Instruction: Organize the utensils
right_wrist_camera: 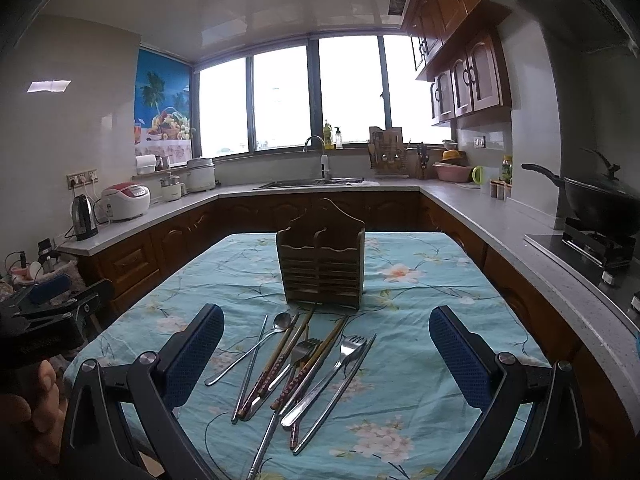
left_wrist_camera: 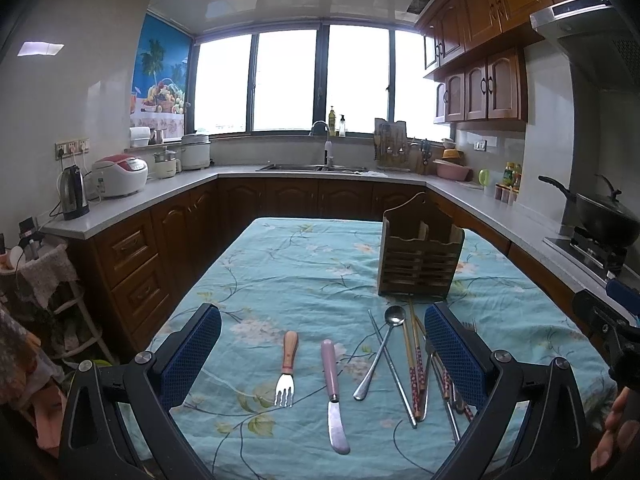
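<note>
A wooden utensil holder [left_wrist_camera: 420, 260] stands upright on the floral blue tablecloth [left_wrist_camera: 300, 272]; it also shows in the right wrist view [right_wrist_camera: 321, 266]. In front of it lie a wood-handled fork [left_wrist_camera: 287, 366], a pink-handled knife [left_wrist_camera: 333, 392], a steel spoon [left_wrist_camera: 380, 350] and a pile of chopsticks [left_wrist_camera: 414, 364]. The right wrist view shows the pile: spoon [right_wrist_camera: 256, 346], patterned chopsticks [right_wrist_camera: 280, 360], steel forks [right_wrist_camera: 336, 364]. My left gripper [left_wrist_camera: 322, 348] is open above the fork and knife. My right gripper [right_wrist_camera: 326, 350] is open above the pile. Both are empty.
Kitchen counters wrap around the table, with a sink [left_wrist_camera: 312, 167] at the back, a kettle [left_wrist_camera: 73, 197] and a rice cooker [left_wrist_camera: 120, 176] on the left, and a wok on a stove [right_wrist_camera: 600, 200] on the right. A stool [left_wrist_camera: 52, 276] stands left of the table.
</note>
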Demonstrator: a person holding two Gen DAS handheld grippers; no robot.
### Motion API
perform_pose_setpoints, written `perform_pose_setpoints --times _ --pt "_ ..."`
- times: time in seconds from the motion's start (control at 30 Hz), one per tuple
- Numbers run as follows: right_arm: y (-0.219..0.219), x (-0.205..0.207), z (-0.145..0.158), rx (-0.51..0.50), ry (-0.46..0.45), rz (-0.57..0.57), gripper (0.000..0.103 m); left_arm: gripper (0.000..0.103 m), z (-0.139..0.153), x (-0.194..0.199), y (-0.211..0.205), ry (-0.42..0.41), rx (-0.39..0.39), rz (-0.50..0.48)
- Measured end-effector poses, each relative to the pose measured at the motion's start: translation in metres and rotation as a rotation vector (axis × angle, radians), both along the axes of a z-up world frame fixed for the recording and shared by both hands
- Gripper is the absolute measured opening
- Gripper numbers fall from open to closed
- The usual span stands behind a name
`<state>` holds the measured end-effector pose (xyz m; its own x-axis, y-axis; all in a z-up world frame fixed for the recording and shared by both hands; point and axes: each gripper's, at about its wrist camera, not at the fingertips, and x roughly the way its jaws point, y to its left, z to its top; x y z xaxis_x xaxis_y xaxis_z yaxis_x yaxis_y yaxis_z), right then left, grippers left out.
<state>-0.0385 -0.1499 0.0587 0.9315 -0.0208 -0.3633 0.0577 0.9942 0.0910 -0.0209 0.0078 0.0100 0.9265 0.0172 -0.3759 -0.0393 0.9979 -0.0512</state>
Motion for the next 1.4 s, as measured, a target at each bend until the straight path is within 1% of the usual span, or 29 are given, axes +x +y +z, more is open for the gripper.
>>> perform_pose_setpoints --times 0.23,0.5,0.57,1.03,1.17,1.23,1.3,1.4 --pt "0.002 -0.001 0.0 0.0 -0.003 0.004 0.103 0.102 -0.004 -0.001 -0.002 -0.003 -0.001 0.001" --pt "0.002 -0.001 0.0 0.002 -0.003 0.006 0.103 0.102 0.001 0.002 0.005 -0.004 0.004 -0.003" --pt "0.003 -0.002 0.001 0.002 -0.004 0.007 0.103 0.102 -0.007 0.0 -0.005 -0.003 0.006 -0.001" --pt "0.002 -0.001 0.0 0.005 -0.001 0.008 0.103 0.102 -0.007 0.004 -0.004 0.008 0.006 -0.002" --pt "0.001 0.001 0.0 0.01 0.003 0.008 0.103 0.102 -0.008 0.01 0.0 0.026 -0.004 -0.007" --pt "0.0 0.003 -0.002 0.018 0.012 0.013 0.103 0.102 -0.009 0.015 0.004 0.047 -0.024 -0.011" --pt "-0.002 0.007 -0.004 0.022 0.025 0.013 0.103 0.102 -0.014 0.019 0.0 0.06 -0.039 -0.013" --pt "-0.006 0.013 -0.008 0.041 0.044 0.02 0.103 0.102 -0.016 0.028 0.001 0.087 -0.039 -0.017"
